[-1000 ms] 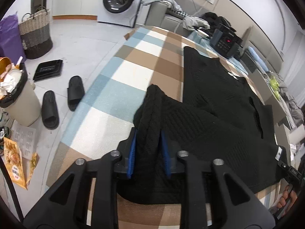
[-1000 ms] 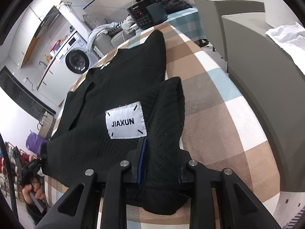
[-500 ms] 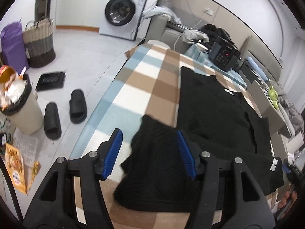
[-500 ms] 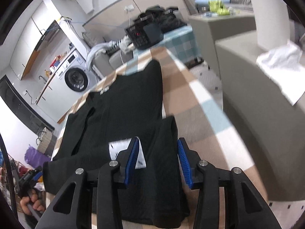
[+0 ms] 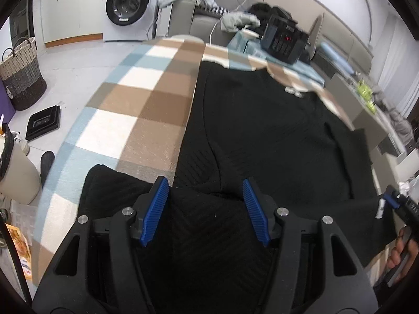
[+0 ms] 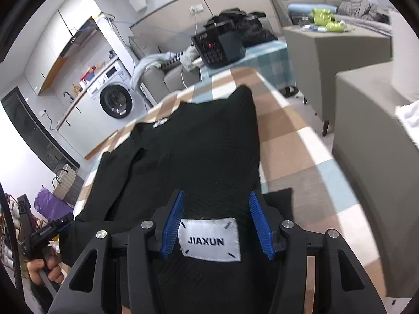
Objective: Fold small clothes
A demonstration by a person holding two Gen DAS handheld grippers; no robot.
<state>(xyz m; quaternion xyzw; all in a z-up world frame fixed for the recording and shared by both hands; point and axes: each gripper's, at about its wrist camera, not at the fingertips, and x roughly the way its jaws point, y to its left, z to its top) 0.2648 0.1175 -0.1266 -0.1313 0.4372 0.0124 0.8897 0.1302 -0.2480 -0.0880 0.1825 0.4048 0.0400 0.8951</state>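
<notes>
A black knit sweater (image 5: 262, 130) lies spread on a checked blanket (image 5: 136, 99), its near hem folded up over the body. My left gripper (image 5: 204, 206) is open and empty above the folded near-left part. My right gripper (image 6: 218, 223) is open and empty above the folded near-right part (image 6: 204, 151), with a white JIAXUN label (image 6: 209, 239) between its blue pads. Each gripper shows at the edge of the other's view, the right one (image 5: 400, 206) and the left one (image 6: 49, 233).
A black device with a red display (image 5: 284, 39) sits at the blanket's far end. A washing machine (image 5: 128, 7), woven basket (image 5: 22, 73), bin (image 5: 13, 167) and slipper (image 5: 46, 162) are on the floor to the left. Grey cabinets (image 6: 371, 157) stand close on the right.
Both grippers have opened and let go of the sweater's folded hem. They have lifted and moved forward over the garment, which now lies flat.
</notes>
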